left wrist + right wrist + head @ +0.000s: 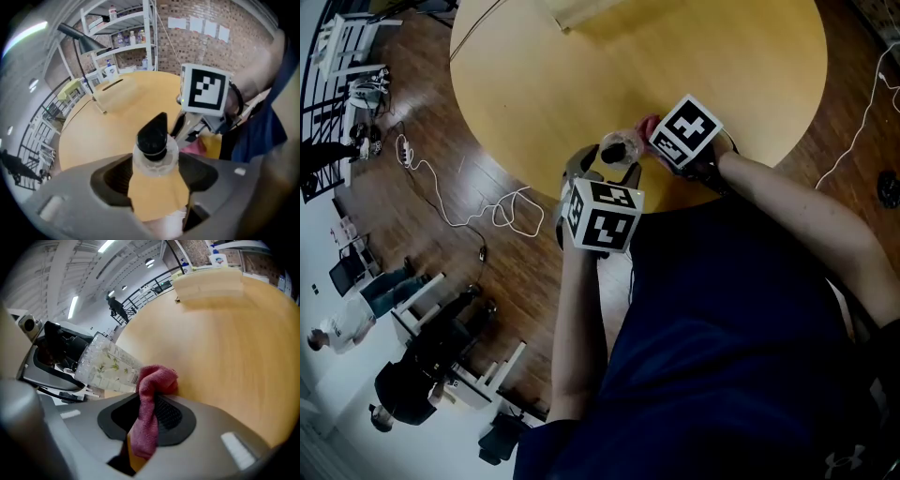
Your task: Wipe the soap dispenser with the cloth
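A clear soap dispenser (152,152) with a black pump head sits between the jaws of my left gripper (154,166), which is shut on its neck. In the right gripper view the dispenser (110,365) hangs tilted above the table's near edge, its flowered label showing. My right gripper (151,405) is shut on a pink cloth (150,394), whose bunched end touches the bottle's side. In the head view the dispenser (621,147) shows between the left gripper (600,169) and the right gripper (652,141), at the near rim of the round wooden table (581,84).
A long pale wooden box (208,283) lies at the table's far side. White cables (478,211) trail over the wooden floor to the left. Shelving with bottles (123,40) stands beyond the table. People (356,323) and desks are at the lower left.
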A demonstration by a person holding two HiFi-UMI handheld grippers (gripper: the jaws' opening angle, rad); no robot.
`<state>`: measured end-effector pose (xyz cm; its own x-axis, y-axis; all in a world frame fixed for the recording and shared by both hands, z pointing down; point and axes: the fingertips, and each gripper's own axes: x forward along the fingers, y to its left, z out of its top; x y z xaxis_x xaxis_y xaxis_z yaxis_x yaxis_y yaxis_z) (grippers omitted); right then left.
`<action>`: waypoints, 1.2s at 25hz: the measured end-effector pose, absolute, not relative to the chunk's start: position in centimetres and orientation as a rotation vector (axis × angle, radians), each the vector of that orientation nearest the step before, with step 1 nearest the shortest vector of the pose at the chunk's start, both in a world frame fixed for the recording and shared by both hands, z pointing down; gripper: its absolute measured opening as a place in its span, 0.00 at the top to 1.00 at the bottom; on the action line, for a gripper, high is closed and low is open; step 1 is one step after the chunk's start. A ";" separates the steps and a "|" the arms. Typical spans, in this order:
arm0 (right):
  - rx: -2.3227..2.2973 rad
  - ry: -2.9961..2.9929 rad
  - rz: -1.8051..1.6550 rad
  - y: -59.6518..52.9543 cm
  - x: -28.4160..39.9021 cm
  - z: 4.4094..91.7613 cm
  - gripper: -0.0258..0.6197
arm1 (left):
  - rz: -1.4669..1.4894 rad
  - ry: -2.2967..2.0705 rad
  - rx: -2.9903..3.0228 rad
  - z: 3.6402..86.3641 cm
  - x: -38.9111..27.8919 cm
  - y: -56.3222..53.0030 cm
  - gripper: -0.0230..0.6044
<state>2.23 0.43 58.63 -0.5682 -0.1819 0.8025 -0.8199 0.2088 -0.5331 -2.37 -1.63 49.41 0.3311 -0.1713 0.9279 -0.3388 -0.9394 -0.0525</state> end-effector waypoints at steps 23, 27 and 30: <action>0.948 -1.932 1.445 0.6 2.1 58.0 0.82 | 1.571 -0.414 2.478 49.9 -2.4 -1.9 0.48; 0.928 -2.057 1.409 0.9 2.0 53.5 0.82 | 1.664 -0.157 2.596 50.0 -2.0 -1.9 0.48; 0.915 -2.154 1.348 0.9 1.9 50.2 0.82 | 1.749 0.044 2.665 50.1 -1.7 -2.0 0.48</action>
